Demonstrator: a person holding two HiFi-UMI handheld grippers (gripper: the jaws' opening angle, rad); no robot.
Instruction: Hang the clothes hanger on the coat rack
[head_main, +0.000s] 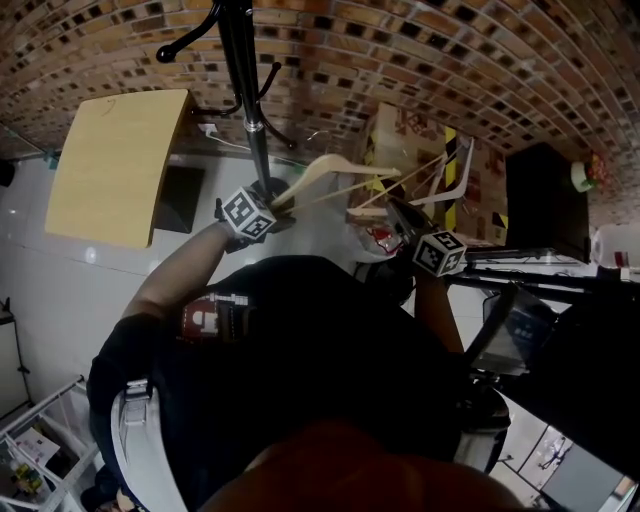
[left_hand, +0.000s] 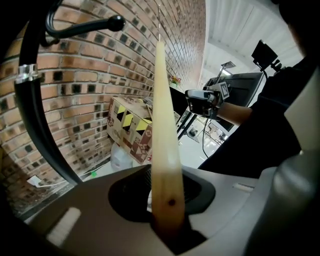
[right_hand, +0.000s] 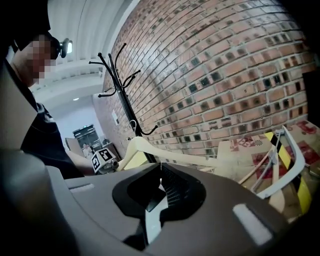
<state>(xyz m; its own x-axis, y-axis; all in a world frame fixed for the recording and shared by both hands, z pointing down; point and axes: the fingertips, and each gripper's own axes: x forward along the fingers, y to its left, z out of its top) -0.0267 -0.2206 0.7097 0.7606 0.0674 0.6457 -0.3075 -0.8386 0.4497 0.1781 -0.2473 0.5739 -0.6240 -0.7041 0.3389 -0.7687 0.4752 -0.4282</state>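
Observation:
A pale wooden hanger (head_main: 340, 175) is held in the air just right of the black coat rack pole (head_main: 250, 100). My left gripper (head_main: 275, 200) is shut on one end of it. In the left gripper view the hanger arm (left_hand: 162, 125) rises straight out from between the jaws, with the rack pole (left_hand: 35, 125) and a hook (left_hand: 85, 27) at the left. My right gripper (head_main: 400, 215) sits lower right, close under the hanger's other side. In the right gripper view its jaws (right_hand: 160, 167) meet with nothing seen between them, and the hanger (right_hand: 175, 157) lies just beyond.
Printed cardboard boxes (head_main: 400, 140) stand against the brick wall behind the hanger, with a white plastic hanger (head_main: 455, 180) leaning on them. A yellow wooden board (head_main: 120, 165) lies left of the rack. Dark equipment and stands (head_main: 545, 190) fill the right side.

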